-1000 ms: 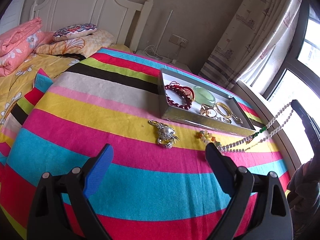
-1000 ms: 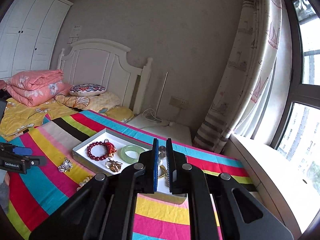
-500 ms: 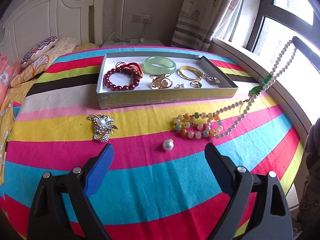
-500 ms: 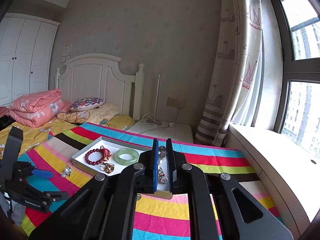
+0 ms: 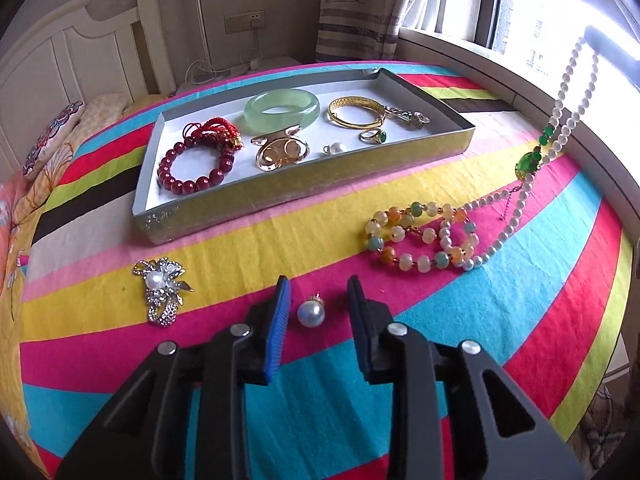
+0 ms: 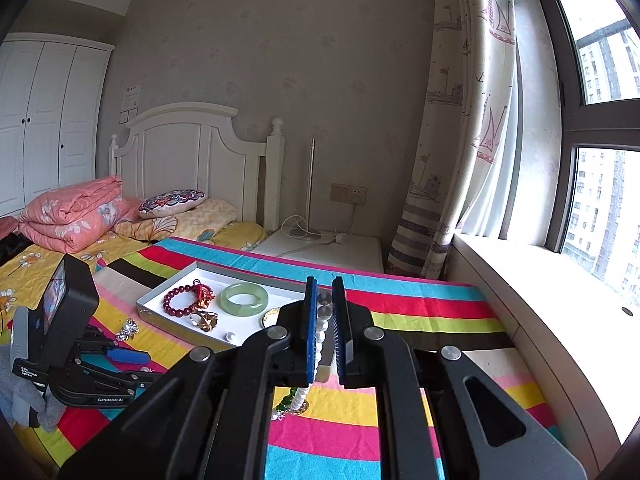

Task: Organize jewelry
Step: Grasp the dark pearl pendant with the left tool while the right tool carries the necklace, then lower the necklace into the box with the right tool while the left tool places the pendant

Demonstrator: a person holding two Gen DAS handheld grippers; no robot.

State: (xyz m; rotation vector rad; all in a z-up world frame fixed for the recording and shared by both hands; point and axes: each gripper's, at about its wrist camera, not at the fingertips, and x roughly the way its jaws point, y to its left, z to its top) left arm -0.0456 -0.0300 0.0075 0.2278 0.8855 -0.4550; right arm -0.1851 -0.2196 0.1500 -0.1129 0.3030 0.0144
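A loose pearl earring [image 5: 311, 314] lies on the striped cloth between the blue pads of my left gripper [image 5: 318, 285]. The jaws are closing and a small gap shows on each side of the pearl. My right gripper [image 6: 321, 280] is shut on a white bead necklace [image 6: 321, 334] with a green pendant [image 5: 528, 164]. The necklace hangs from it, and its lower end trails over a multicolour bead bracelet [image 5: 420, 236]. The grey tray [image 5: 304, 196] beyond holds a red bead bracelet, a green bangle, gold pieces, a ring and a small pearl.
A silver brooch with a pearl [image 5: 162, 290] lies on the cloth left of my left gripper. The bed with pillows and a white headboard [image 6: 188, 148] is behind on the left. A window sill [image 6: 540, 280] and curtain run along the right edge.
My left gripper has come in over the pearl earring, and its jaws have narrowed from wide apart to just either side of it. The right gripper still holds the necklace up.
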